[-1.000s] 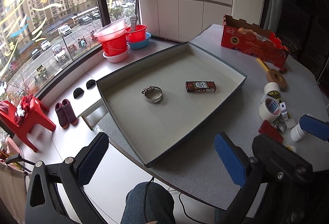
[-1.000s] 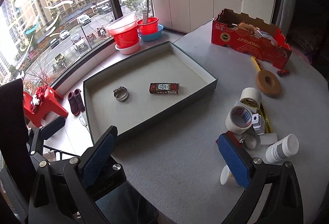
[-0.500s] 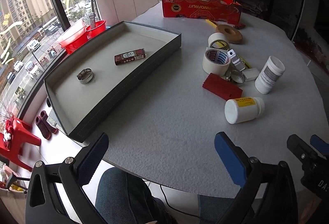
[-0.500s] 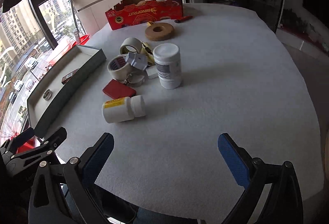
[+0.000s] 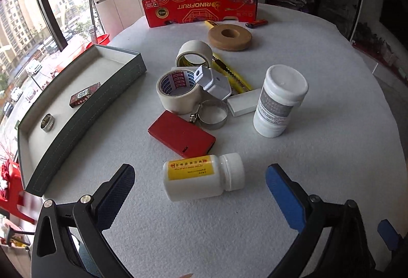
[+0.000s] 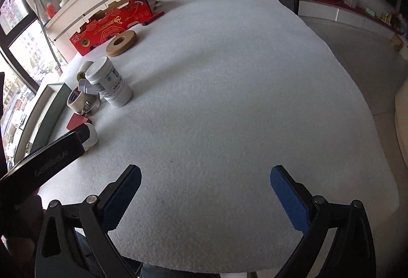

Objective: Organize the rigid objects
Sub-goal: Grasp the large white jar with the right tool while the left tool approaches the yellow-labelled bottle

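Left wrist view: my left gripper (image 5: 199, 191) stands wide apart, lined up on the lying white bottle (image 5: 202, 181) near the tray (image 5: 84, 112). Right gripper (image 6: 205, 191) is parted too, over bare table (image 6: 242, 99). Next, I judge: lower, straddle, and close across the bottle's body.

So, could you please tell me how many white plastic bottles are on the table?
2: one bottle lying on its side near the left gripper's fingers, one bottle standing upright beside the hose clamp. None looks hidden.
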The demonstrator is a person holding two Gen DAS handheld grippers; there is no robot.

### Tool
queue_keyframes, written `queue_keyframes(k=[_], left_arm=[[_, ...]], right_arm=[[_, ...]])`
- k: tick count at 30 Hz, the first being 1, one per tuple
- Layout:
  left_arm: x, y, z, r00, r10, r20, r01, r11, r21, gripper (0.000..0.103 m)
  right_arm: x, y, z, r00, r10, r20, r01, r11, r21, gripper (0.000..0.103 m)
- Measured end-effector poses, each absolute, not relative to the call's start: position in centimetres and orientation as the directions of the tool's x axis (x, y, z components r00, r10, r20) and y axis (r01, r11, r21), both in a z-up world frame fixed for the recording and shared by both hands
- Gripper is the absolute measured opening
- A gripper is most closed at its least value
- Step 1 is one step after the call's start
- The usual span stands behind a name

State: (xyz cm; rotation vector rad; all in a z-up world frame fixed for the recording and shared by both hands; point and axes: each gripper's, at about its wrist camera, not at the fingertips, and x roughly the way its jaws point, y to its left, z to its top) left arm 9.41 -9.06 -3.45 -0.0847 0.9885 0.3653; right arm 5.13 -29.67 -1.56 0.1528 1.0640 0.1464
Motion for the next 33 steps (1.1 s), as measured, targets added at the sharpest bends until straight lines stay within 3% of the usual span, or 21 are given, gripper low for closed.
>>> queue_keyframes(k=[4, 10, 20, 26, 30, 33], left_arm=[[10.0, -8.4, -5.2, 0.456, 0.323, -0.829, -0.36, 0.919, 0.161, 0.103], [9.3, -4.2, -5.8, 0.49, 0.347, -0.8, -0.389, 0.908, 0.156, 0.103], [8.9, -0.6, -6.2, 0.516, 0.267, -0.814, -0.391, 0.919, 0.054, 0.103], [9.5, -0.7, -6.1, 0.535, 0.258, -0.805, -0.362, 0.93, 0.058, 0.103], [9.1, 0.0, -6.4, 0.566, 0.216, -0.796, -0.372, 0.928, -0.013, 0.103], [9.2, 0.0, -6.4, 0.56, 0.218, -0.8, -0.371, 0.929, -0.007, 0.103]], right_arm=[[5.6, -29.6, -1.7, 0.468, 0.2, -0.861, -0.056, 0.979, 0.197, 0.102], [7.1, -27.4, -1.8, 0.451, 0.229, -0.863, -0.115, 0.973, 0.198, 0.102], [10.6, -20.7, -1.5, 0.434, 0.288, -0.854, -0.283, 0.943, 0.175, 0.102], [13.4, -17.8, -1.8, 0.443, 0.284, -0.85, -0.326, 0.935, 0.143, 0.102], [15.2, -16.4, -3.1, 0.414, 0.272, -0.868, -0.336, 0.932, 0.132, 0.102], [15.6, -15.5, -3.4, 0.442, 0.22, -0.87, -0.347, 0.936, 0.06, 0.102]])
